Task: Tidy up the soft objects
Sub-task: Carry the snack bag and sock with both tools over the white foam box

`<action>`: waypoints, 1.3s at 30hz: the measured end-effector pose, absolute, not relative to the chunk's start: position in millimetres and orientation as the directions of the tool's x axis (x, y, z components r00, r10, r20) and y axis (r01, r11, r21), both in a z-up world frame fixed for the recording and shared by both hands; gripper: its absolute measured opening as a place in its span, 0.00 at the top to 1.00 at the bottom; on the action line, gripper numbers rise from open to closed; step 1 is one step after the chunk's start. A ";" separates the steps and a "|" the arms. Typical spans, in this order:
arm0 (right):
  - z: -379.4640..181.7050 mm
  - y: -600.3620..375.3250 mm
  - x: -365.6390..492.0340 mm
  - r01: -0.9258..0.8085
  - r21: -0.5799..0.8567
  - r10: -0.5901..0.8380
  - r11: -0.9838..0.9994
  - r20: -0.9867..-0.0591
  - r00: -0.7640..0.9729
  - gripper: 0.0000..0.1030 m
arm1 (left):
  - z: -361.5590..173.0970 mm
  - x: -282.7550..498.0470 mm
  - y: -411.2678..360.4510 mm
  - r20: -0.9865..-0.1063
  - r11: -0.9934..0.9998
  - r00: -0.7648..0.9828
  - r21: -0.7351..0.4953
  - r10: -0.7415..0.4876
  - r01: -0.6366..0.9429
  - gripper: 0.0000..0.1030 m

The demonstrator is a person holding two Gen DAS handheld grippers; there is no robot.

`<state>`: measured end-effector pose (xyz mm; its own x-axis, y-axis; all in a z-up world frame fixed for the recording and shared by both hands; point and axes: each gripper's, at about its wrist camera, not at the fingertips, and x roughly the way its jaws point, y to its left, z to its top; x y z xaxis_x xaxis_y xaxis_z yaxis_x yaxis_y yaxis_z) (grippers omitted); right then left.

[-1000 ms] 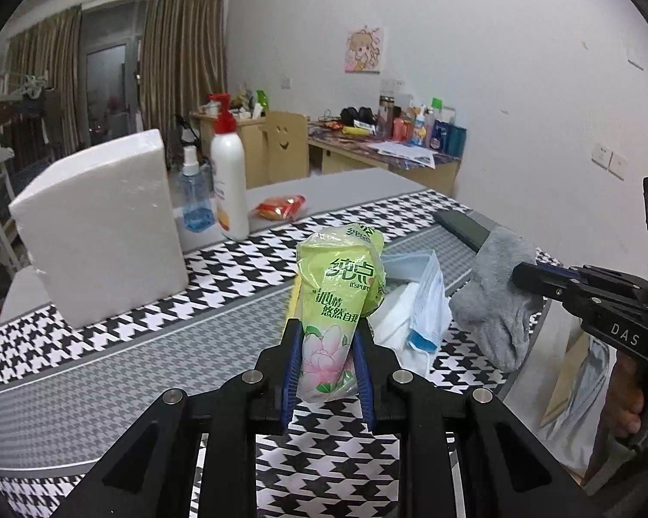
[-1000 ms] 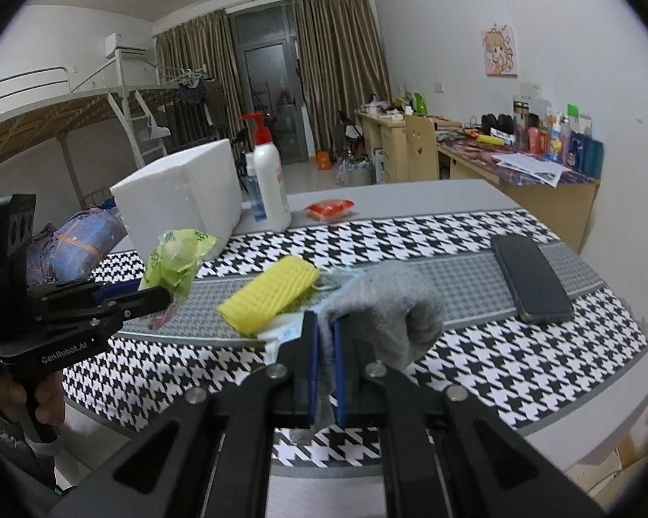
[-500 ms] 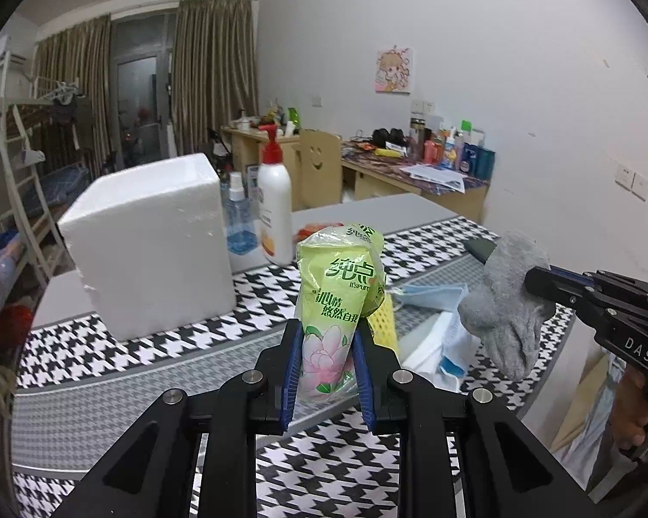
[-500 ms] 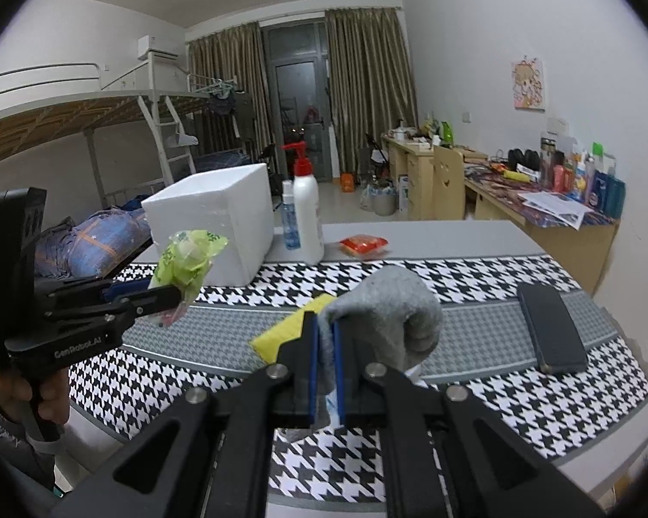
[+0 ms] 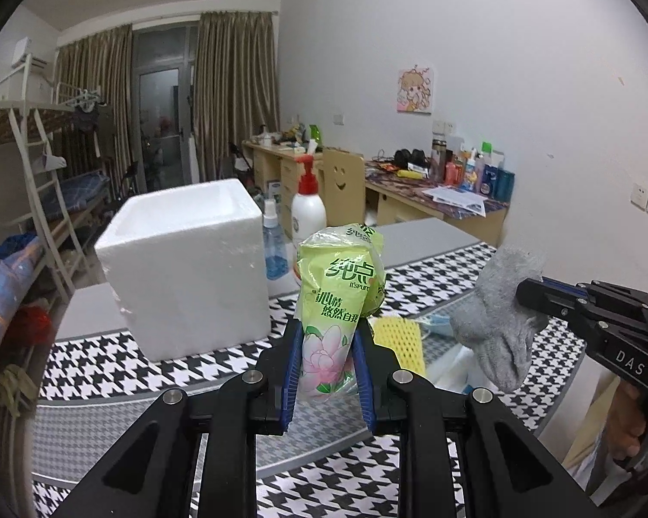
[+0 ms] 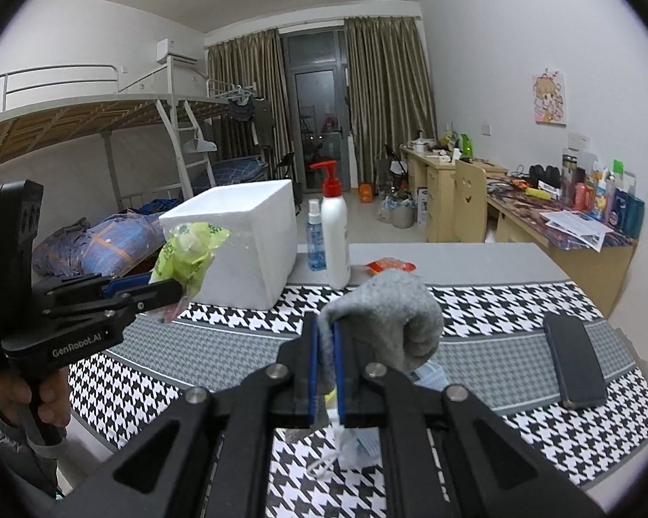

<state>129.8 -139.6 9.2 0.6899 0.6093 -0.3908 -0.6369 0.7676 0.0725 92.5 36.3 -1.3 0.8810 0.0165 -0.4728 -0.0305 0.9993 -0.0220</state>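
Gripping a green tissue pack (image 5: pixel 339 302) by its lower end, the left gripper (image 5: pixel 327 371) has its jaws closed on it and holds it upright above the bench (image 5: pixel 108 371). The right gripper (image 6: pixel 325 371) has its jaws clamped on a grey sock (image 6: pixel 384 315), which droops from them, also clear of the bench. Beyond both stands an open-topped foam box (image 5: pixel 185 267). A yellow sponge (image 5: pixel 397 336) and a face mask (image 5: pixel 436 328) lie on the bench between the grippers. The step in hand looks like carrying both soft things to the box. Next, each gripper probably needs to come over the box's opening before letting go.
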 end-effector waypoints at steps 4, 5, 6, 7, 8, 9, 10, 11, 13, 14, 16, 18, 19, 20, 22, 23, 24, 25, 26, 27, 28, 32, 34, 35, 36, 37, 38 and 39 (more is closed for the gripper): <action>15.2 -131.5 131.6 -0.649 0.069 0.621 0.758 -0.379 0.686 0.91 | 6.9 94.3 42.8 -0.460 0.999 0.888 -0.035 0.019 -0.040 0.76; 16.9 -129.3 131.9 -0.653 0.068 0.626 0.755 -0.374 0.684 0.91 | 9.0 94.4 44.1 -0.455 0.998 0.890 -0.034 0.024 -0.044 0.76; 18.7 -127.1 131.9 -0.658 0.067 0.631 0.750 -0.367 0.683 0.91 | 11.7 95.1 45.6 -0.448 0.998 0.893 -0.028 0.036 -0.054 0.76; 20.1 -125.8 131.8 -0.664 0.063 0.638 0.745 -0.356 0.683 0.91 | 13.6 95.4 46.4 -0.444 0.998 0.895 -0.024 0.043 -0.060 0.76; 21.6 -123.7 131.1 -0.667 0.056 0.642 0.743 -0.345 0.685 0.91 | 15.0 96.5 47.0 -0.443 0.998 0.895 -0.023 0.047 -0.064 0.76; 22.8 -122.0 130.9 -0.667 0.051 0.641 0.743 -0.340 0.688 0.91 | 16.6 97.4 48.2 -0.442 0.997 0.895 -0.025 0.050 -0.068 0.76; 24.7 -119.5 130.4 -0.671 0.044 0.643 0.741 -0.335 0.688 0.91 | 17.9 98.5 49.8 -0.441 0.997 0.896 -0.029 0.052 -0.072 0.76; 26.2 -116.9 129.5 -0.676 0.038 0.648 0.736 -0.330 0.687 0.91 | 18.9 99.3 51.0 -0.440 0.997 0.896 -0.031 0.055 -0.077 0.76; 28.3 -112.4 129.1 -0.685 0.030 0.655 0.728 -0.323 0.683 0.91 | 21.3 100.9 52.7 -0.435 0.995 0.898 -0.028 0.071 -0.092 0.76; 29.9 -110.8 129.3 -0.688 0.029 0.658 0.725 -0.322 0.681 0.91 | 22.1 101.5 53.1 -0.432 0.995 0.899 -0.024 0.077 -0.097 0.76; 32.7 -107.0 131.0 -0.694 0.026 0.664 0.719 -0.321 0.675 0.91 | 24.7 102.6 55.1 -0.424 0.994 0.902 -0.025 0.086 -0.107 0.76; 35.1 -102.4 133.6 -0.698 0.025 0.667 0.716 -0.322 0.672 0.91 | 27.1 103.3 57.5 -0.416 0.993 0.905 -0.025 0.095 -0.116 0.76; 36.2 -99.9 135.8 -0.701 0.023 0.668 0.713 -0.325 0.669 0.91 | 28.5 103.6 58.8 -0.410 0.992 0.906 -0.026 0.103 -0.124 0.76; 36.6 -97.3 137.7 -0.702 0.022 0.669 0.711 -0.329 0.667 0.91 | 29.6 103.5 59.8 -0.404 0.991 0.908 -0.030 0.110 -0.133 0.76; 37.8 -93.2 140.5 -0.704 0.017 0.668 0.710 -0.333 0.666 0.91 | 31.3 104.1 62.5 -0.396 0.987 0.908 -0.024 0.135 -0.157 0.76; 38.5 -91.7 141.1 -0.706 0.016 0.670 0.708 -0.333 0.664 0.91 | 31.9 104.3 64.0 -0.393 0.986 0.908 -0.016 0.146 -0.165 0.76; 39.1 -89.9 141.5 -0.711 0.017 0.674 0.703 -0.334 0.659 0.91 | 32.5 105.3 65.4 -0.393 0.985 0.907 -0.015 0.151 -0.170 0.76; 40.5 -88.6 141.9 -0.716 0.021 0.680 0.697 -0.334 0.652 0.91 | 32.8 106.1 66.6 -0.393 0.985 0.907 -0.015 0.152 -0.171 0.76; 41.9 -86.6 142.1 -0.720 0.022 0.684 0.694 -0.333 0.649 0.91 | 33.4 107.4 67.6 -0.394 0.984 0.906 -0.012 0.156 -0.175 0.76; 42.9 -85.6 142.0 -0.720 0.020 0.684 0.693 -0.332 0.649 0.91 | 33.8 108.1 68.2 -0.392 0.984 0.906 -0.008 0.161 -0.178 0.76; 44.7 -83.5 141.8 -0.720 0.014 0.683 0.694 -0.329 0.652 0.91 | 34.1 108.7 68.2 -0.391 0.984 0.905 -0.003 0.165 -0.180 0.76; 49.9 -76.5 143.6 -0.726 0.008 0.688 0.687 -0.327 0.648 0.91 | 35.5 110.3 68.7 -0.387 0.981 0.904 0.007 0.181 -0.193 0.76; 51.9 -73.0 145.1 -0.736 0.013 0.698 0.677 -0.328 0.636 0.91 | 37.0 110.3 71.1 -0.381 0.981 0.906 0.007 0.181 -0.194 0.76; 52.5 -71.5 145.6 -0.738 0.013 0.700 0.675 -0.329 0.634 0.91 | 38.1 110.3 71.4 -0.378 0.981 0.908 0.007 0.183 -0.195 0.76; 53.5 -68.9 146.0 -0.738 0.010 0.699 0.675 -0.331 0.634 0.91 | 39.2 110.3 72.0 -0.373 0.980 0.909 0.008 0.186 -0.197 0.76; 54.2 -67.4 146.9 -0.737 0.008 0.697 0.675 -0.332 0.635 0.91 | 40.7 110.1 74.0 -0.369 0.980 0.910 0.010 0.190 -0.200 0.76; 55.2 -65.8 147.5 -0.738 0.006 0.697 0.675 -0.333 0.635 0.91 | 42.0 110.7 75.1 -0.366 0.979 0.910 0.014 0.194 -0.204 0.76; 56.4 -63.9 147.8 -0.739 0.003 0.697 0.674 -0.334 0.634 0.91 | 43.1 111.0 76.7 -0.364 0.978 0.910 0.016 0.197 -0.206 0.76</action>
<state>147.8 -63.9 56.4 0.6339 0.6974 -0.3343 -0.7392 0.6735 0.0034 111.0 76.7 43.1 0.9102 0.1975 -0.3641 -0.2058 0.9785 0.0163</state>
